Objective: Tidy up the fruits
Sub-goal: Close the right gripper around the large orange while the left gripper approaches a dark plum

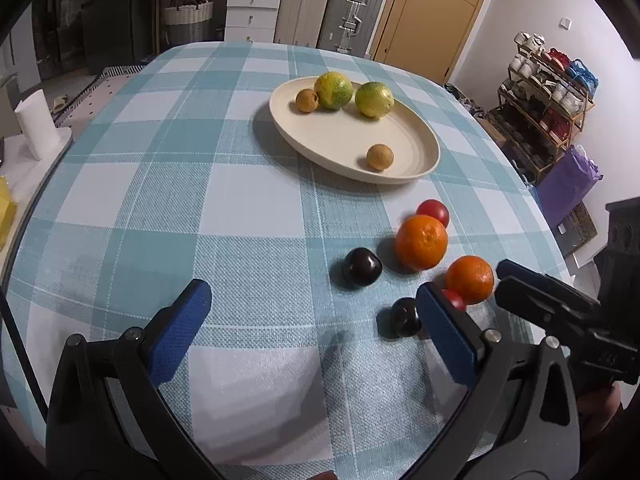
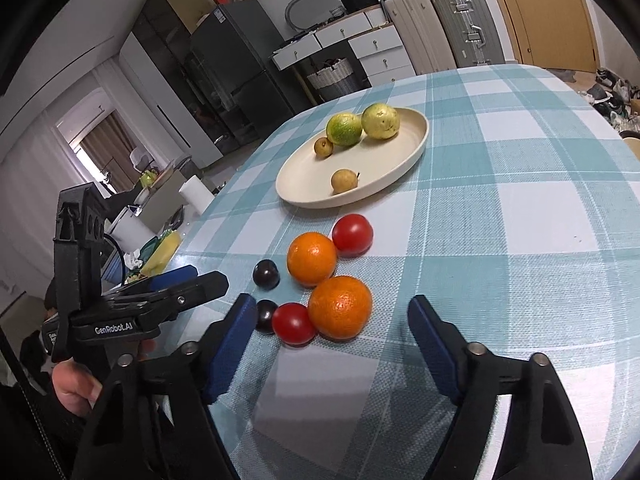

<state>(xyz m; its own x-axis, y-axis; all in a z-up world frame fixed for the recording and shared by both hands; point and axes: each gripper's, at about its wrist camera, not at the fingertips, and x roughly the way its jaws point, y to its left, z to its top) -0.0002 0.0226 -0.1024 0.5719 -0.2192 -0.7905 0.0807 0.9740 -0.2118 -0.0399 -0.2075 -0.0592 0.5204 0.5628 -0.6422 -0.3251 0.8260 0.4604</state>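
Observation:
A cream oval plate (image 1: pixel 400 128) (image 2: pixel 416 136) holds two green-yellow citrus fruits (image 1: pixel 333 91) (image 2: pixel 344 129) and two small brown fruits (image 1: pixel 380 157) (image 2: pixel 343 181). On the checked cloth lie two oranges (image 1: pixel 421 242) (image 2: pixel 340 307), two red tomatoes (image 1: pixel 433 211) (image 2: pixel 294 323) and two dark plums (image 1: pixel 362 268) (image 2: pixel 265 274). My left gripper (image 1: pixel 312 300) is open and empty, left of the loose fruit. My right gripper (image 2: pixel 332 312) is open, with the near orange and tomato just beyond its fingertips.
The round table (image 1: pixel 160 200) has a teal checked cloth. A white paper roll (image 1: pixel 36 124) stands off the left edge. Suitcases (image 1: pixel 352 16), drawers and a door are behind; a shoe rack (image 1: pixel 548 104) is on the right.

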